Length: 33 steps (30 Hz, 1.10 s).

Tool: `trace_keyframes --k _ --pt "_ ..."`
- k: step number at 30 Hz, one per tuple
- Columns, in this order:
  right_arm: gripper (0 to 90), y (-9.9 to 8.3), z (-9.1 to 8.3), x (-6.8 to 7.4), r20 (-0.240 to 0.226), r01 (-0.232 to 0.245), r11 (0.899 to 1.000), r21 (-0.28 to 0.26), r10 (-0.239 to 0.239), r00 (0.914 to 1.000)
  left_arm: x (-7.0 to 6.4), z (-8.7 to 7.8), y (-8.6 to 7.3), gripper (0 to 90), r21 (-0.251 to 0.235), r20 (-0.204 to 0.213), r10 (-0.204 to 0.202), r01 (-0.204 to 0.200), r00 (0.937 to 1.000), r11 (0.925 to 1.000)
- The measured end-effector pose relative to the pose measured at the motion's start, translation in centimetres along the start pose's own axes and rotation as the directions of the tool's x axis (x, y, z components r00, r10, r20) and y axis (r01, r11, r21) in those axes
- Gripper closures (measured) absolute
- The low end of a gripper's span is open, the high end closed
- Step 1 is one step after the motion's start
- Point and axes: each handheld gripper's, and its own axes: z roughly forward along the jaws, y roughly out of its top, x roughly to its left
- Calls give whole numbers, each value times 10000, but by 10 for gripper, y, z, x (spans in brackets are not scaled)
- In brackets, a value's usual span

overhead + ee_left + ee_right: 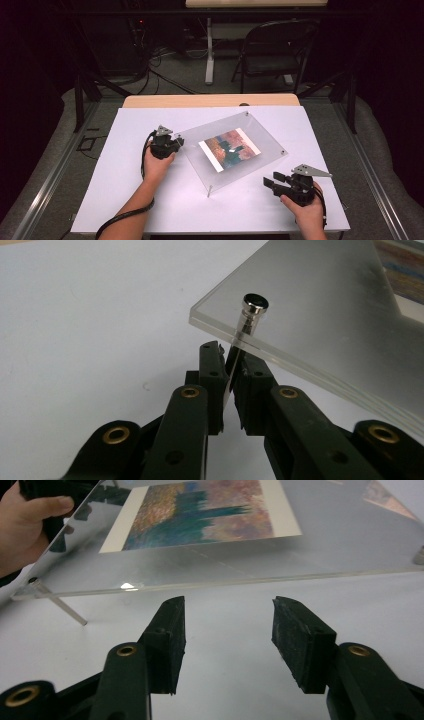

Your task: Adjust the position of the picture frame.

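A clear acrylic frame (pixel 262 134) holds a colourful picture (pixel 230 148) and stands slightly raised on thin metal pins at its corners. At the frame's left corner, my left gripper (pixel 178 141) is shut on one such pin. In the left gripper view the silver-headed pin (pixel 251 312) passes through the frame's corner (pixel 310 315) and down between the closed jaws of that gripper (pixel 227 352). My right gripper (pixel 272 180) stands open on the table near the frame's right front edge, holding nothing. From the right gripper (pixel 227 625) view, the picture (pixel 200 510) lies just beyond its jaws, and another pin (pixel 62 606) shows.
The frame rests on a white table top (pixel 150 200) with a wooden strip (pixel 210 100) at its far edge. A folding chair (pixel 272 50) and a table leg (pixel 210 55) stand beyond. A hand (pixel 22 527) shows past the frame.
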Motion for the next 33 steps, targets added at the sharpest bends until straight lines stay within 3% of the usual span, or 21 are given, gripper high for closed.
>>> trace_keyframes --k 7,10,14,18,27,33 --pt "552 -4 2 24 -815 399 9991 166 -385 9959 -5 -12 7 824 -68 98 105 -104 9999 9999" --pt "571 -11 7 40 -1274 650 9962 586 -571 9902 -8 -20 8 823 -21 301 105 -104 9995 9999" --pt "581 -14 13 55 -1684 979 9925 726 -845 9821 -12 -30 10 821 -130 504 138 -131 9986 9998" --pt "584 -16 17 62 -1866 1264 9890 768 -1103 9762 -15 -37 10 818 -292 691 30 -10 9976 9996" --pt "584 -15 24 70 -2283 1345 9881 747 -1143 9669 -17 -41 8 817 -299 746 -46 69 9972 9995" --pt "583 -13 31 80 -2731 1455 9871 664 -1223 9542 -20 -45 5 817 -342 846 -65 95 9964 9994"
